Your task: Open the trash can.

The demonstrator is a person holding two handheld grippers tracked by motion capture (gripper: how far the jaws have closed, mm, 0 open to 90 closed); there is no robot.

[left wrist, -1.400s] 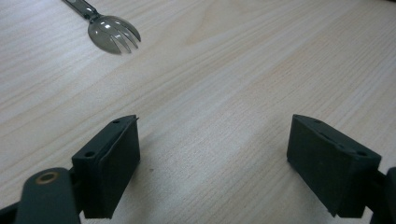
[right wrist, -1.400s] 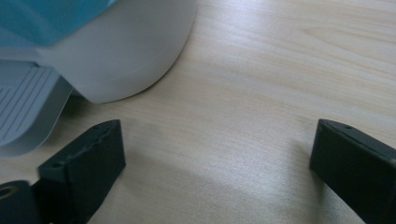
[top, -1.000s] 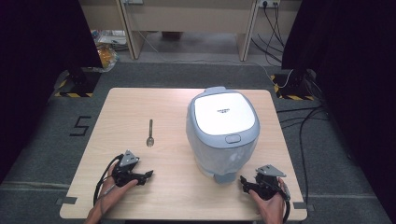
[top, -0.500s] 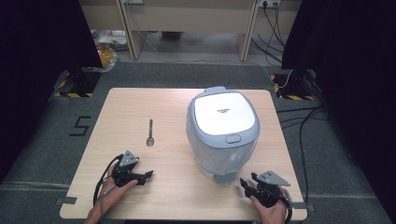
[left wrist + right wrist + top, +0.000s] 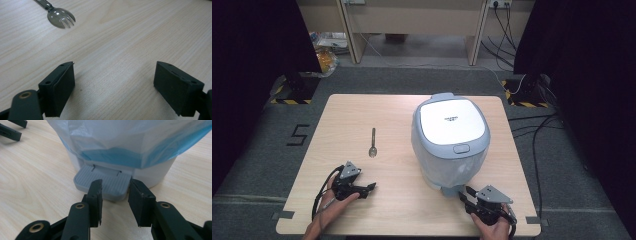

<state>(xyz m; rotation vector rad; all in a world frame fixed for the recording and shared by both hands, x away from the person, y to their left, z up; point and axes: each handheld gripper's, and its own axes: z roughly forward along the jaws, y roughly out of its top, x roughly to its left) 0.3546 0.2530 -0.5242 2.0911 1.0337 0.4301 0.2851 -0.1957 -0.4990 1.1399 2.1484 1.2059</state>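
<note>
Big white bin (image 5: pixel 451 140) with a blue bag inside. Sits on the right half of the table (image 5: pixel 362 115). Low on its near side, a grey pedal (image 5: pixel 105 182). Right tongs (image 5: pixel 115 182) just in front of that pedal, tips at its front edge. Just pulled in close together, with a small gap and nothing pinched in it. Left tongs (image 5: pixel 115 64) low over bare wood at the near left, wide apart, holding nothing. Little fork (image 5: pixel 61 18) flat on the table just past them, well apart from the bin.

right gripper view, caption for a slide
Right gripper with narrowed fingers at the grey pedal of a bag-lined bin.
</note>
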